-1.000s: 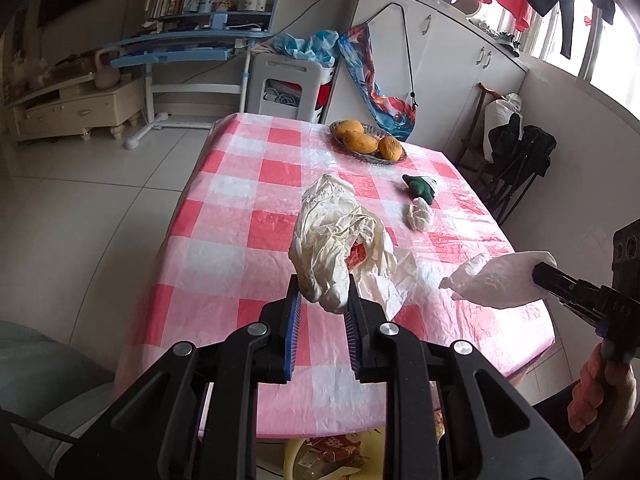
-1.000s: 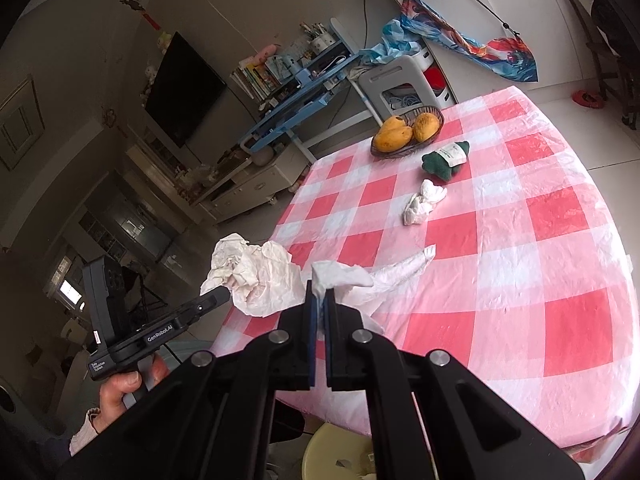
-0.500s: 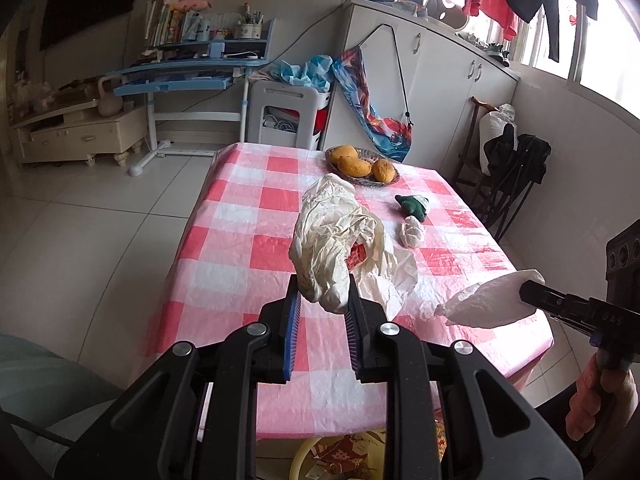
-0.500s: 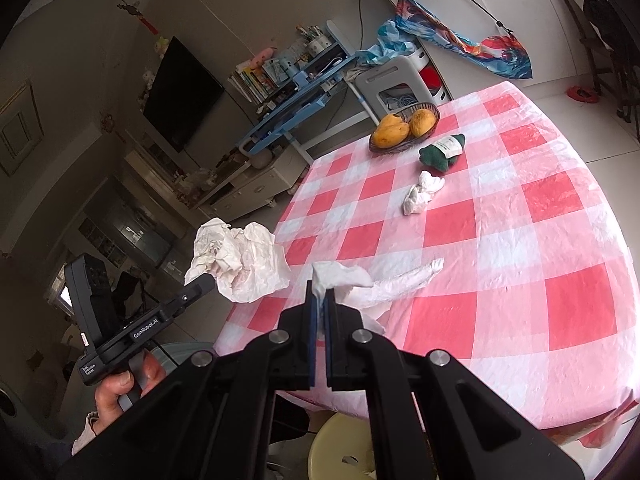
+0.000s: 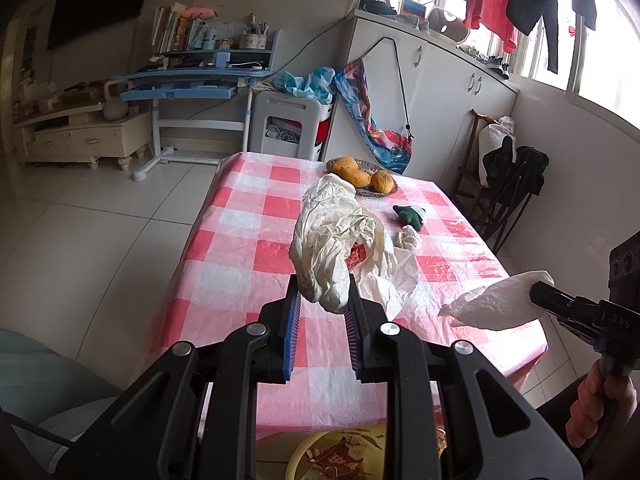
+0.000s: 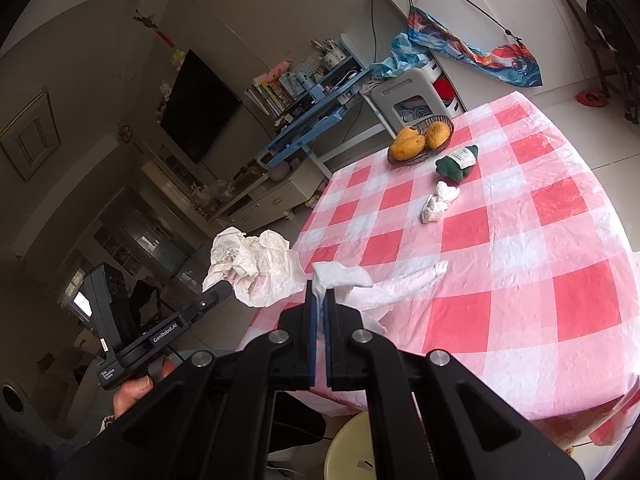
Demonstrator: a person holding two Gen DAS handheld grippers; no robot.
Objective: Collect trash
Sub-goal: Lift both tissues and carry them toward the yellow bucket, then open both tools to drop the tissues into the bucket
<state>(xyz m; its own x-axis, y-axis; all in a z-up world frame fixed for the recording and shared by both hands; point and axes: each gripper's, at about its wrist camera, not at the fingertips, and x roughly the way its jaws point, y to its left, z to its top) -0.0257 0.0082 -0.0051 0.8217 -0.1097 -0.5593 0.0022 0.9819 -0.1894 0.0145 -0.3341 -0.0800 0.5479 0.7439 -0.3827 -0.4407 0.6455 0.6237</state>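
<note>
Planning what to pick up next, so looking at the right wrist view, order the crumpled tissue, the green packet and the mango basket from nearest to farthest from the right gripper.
1. Crumpled tissue, mid-table, nearest the right gripper.
2. Green packet, just beyond it.
3. Mango basket, at the table's far edge.

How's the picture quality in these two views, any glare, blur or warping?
Left wrist view: the windows blow out white, edges vignette dark, cabinet lines bow. Right wrist view: the left side of the room is dim, the checked tablecloth bulges, the centre is sharp.
</note>
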